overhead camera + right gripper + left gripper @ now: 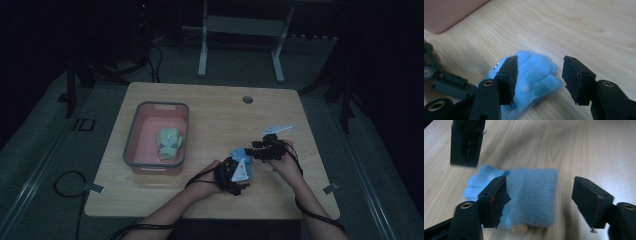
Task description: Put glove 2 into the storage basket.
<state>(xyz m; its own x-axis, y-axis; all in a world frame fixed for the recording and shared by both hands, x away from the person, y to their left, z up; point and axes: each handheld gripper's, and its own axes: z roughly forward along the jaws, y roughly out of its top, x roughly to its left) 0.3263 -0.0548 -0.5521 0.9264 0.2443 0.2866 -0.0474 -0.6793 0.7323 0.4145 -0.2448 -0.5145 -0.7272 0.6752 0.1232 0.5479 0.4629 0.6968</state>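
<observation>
A fuzzy blue glove [238, 151] lies flat on the wooden table [215, 115], between my two grippers. In the left gripper view its ribbed cuff [534, 197] sits between the jaws of my left gripper [540, 182]. The left jaw overlaps the cuff's edge and the right jaw stands well off it, so the gripper is open. My right gripper [541, 62] hangs open over the glove's finger end [536, 75]. Its left jaw is above the fabric and its right jaw is beside it. In the high view the left gripper [239, 162] and right gripper [253, 150] meet at the glove.
A pink bin with a grey rim [131, 135] stands at the table's left and holds a pale green soft item [169, 142]. A round cable hole [247, 99] is near the far edge. A white frame [202, 55] stands on the floor beyond the table.
</observation>
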